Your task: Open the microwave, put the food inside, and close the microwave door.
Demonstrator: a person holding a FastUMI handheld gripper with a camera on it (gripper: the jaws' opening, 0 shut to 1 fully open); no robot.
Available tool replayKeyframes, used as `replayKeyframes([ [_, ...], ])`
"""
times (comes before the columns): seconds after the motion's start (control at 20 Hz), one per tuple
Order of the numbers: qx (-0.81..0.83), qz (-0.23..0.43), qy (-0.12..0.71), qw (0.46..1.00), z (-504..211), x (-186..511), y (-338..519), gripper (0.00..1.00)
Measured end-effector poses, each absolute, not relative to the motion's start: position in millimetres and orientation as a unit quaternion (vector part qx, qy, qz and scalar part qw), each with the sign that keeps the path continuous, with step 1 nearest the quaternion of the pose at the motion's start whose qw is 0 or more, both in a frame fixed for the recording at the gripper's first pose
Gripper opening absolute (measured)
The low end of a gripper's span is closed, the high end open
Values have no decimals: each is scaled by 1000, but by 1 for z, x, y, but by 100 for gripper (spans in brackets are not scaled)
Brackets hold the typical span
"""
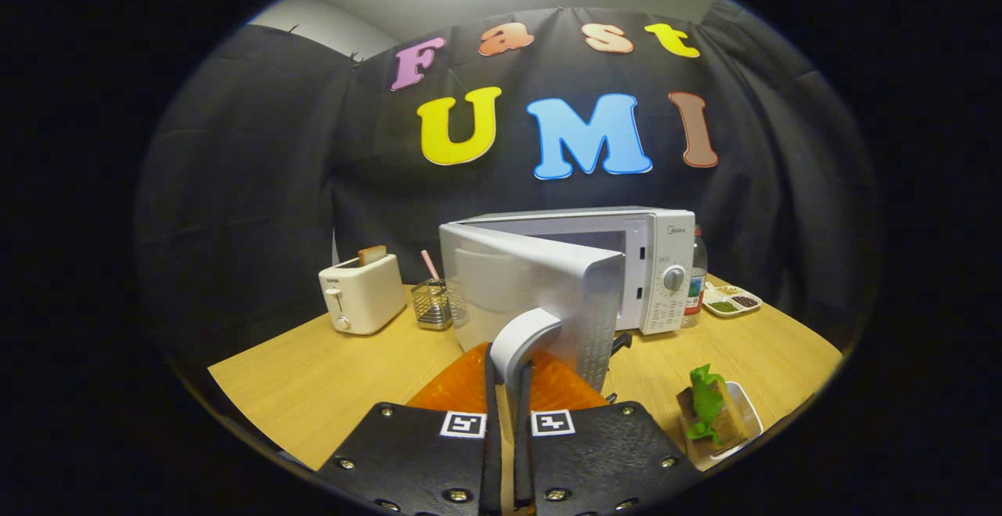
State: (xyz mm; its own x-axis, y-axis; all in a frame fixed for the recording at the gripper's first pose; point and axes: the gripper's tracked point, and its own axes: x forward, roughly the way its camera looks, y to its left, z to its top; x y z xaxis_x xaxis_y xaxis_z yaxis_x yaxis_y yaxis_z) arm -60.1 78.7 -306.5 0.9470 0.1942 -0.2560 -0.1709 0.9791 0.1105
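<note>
A white microwave (pixel 661 265) stands at the back of the wooden table (pixel 313 375). Its door (pixel 532 289) is swung well out toward me. My gripper (pixel 509 379) is shut on the door handle (pixel 523 344), a curved white bar that runs down between the two fingers (pixel 462 387). The food (pixel 711 414), a brown block with a green leaf on top, lies in a small white dish (pixel 747 410) on the table to the right of the fingers.
A white toaster (pixel 362 293) with a slice of bread stands at the left, beside a wire basket (pixel 432 304) holding a pink stick. A bottle (pixel 695 281) and a compartment tray of condiments (pixel 732 301) sit right of the microwave.
</note>
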Motion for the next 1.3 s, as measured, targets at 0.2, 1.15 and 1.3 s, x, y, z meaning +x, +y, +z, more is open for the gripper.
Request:
replayKeyframes([
  [0.2, 26, 91, 111, 989, -304, -76, 132, 6],
  [1.15, 42, 125, 57, 990, -282, -139, 265, 17],
  [1.3, -11, 157, 17, 987, -273, -167, 238, 47],
])
